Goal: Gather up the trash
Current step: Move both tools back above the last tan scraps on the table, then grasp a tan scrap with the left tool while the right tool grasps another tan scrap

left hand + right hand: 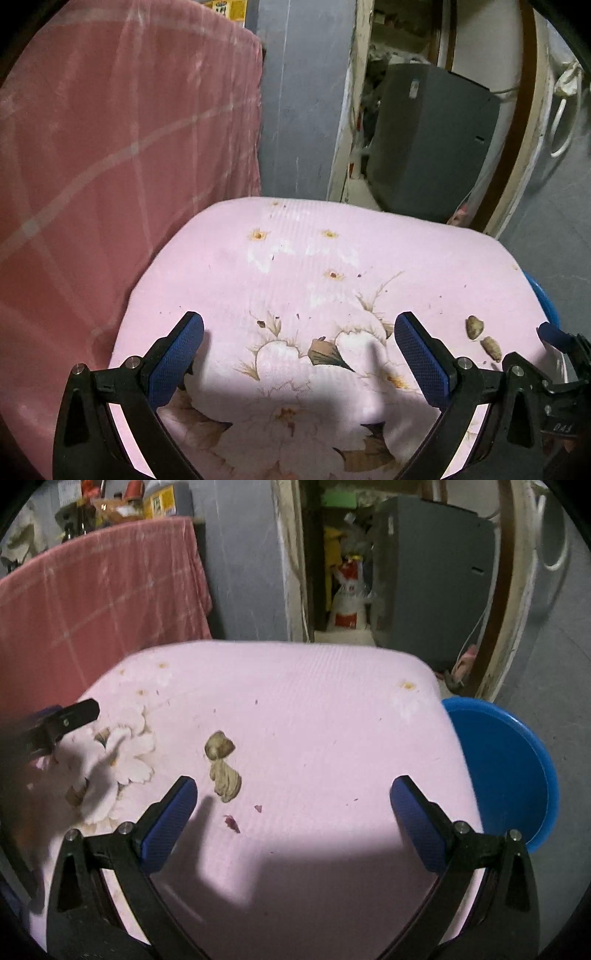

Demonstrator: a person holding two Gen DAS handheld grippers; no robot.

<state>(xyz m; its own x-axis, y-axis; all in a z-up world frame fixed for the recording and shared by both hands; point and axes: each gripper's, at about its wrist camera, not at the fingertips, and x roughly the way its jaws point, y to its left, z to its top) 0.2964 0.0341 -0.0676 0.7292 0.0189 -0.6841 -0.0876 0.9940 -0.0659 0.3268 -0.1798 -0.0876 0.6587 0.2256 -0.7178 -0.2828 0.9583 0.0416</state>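
Two brown peanut shells lie on a pink flowered cloth (314, 709) over a low table. In the right wrist view the shells (221, 764) sit just ahead of my left fingertip; small purple scraps (232, 823) lie near them. My right gripper (293, 794) is open and empty above the cloth. In the left wrist view my left gripper (299, 328) is open and empty over the flower print (295, 354); the shells (480, 334) lie to its right. The right gripper's tip (550, 332) shows at the right edge.
A blue plastic basin (509, 768) sits beside the table's right edge, lower than the cloth. A pink blanket (110, 147) hangs at the left. A grey box (428, 140) stands in the doorway behind, with bottles and clutter (347, 594) beyond.
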